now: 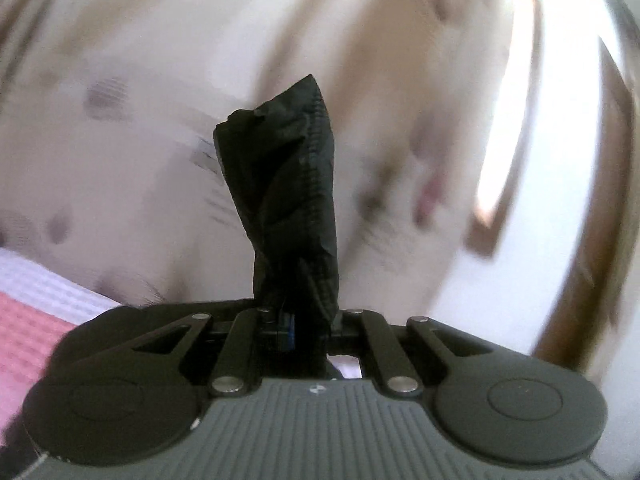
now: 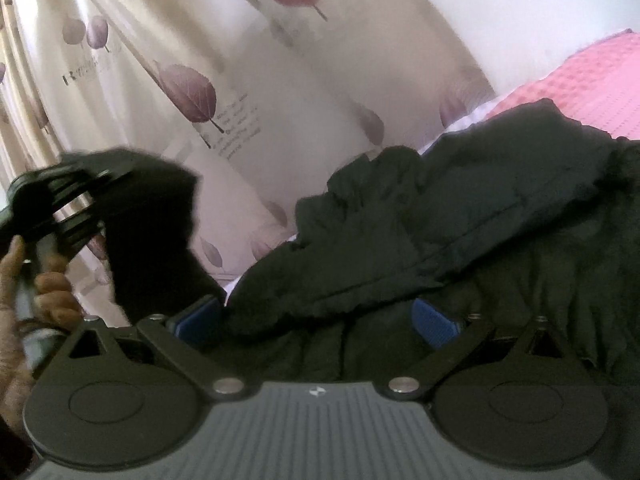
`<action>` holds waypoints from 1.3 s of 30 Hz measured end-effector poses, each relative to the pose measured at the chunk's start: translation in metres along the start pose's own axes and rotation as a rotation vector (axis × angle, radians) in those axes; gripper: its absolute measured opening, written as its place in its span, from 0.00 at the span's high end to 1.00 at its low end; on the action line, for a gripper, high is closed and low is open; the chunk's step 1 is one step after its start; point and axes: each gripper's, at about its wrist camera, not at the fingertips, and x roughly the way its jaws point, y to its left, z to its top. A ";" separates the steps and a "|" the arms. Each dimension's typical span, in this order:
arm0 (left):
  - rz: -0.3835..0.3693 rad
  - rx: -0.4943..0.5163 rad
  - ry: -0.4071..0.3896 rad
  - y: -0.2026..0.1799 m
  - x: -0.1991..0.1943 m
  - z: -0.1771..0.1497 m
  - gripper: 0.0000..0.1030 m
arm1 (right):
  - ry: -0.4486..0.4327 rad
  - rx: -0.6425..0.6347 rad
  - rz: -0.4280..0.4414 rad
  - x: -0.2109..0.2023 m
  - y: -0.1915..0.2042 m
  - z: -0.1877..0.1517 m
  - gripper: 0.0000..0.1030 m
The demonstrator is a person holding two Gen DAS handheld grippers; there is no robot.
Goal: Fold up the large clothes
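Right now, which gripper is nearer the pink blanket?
Right, as far as I can tell. The right gripper, open, sits over the black garment lying on the pink blanket. The left gripper, shut on a bunched part of the garment, is raised before the curtain.

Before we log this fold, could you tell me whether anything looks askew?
Yes: the black garment lies crumpled on the pink bedding, not flat. The left gripper pinches a twisted corner; the right gripper is open.
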 end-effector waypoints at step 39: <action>0.330 -0.257 0.128 0.152 -0.028 -0.091 0.01 | 0.316 -0.170 -0.185 0.132 -0.027 0.107 0.77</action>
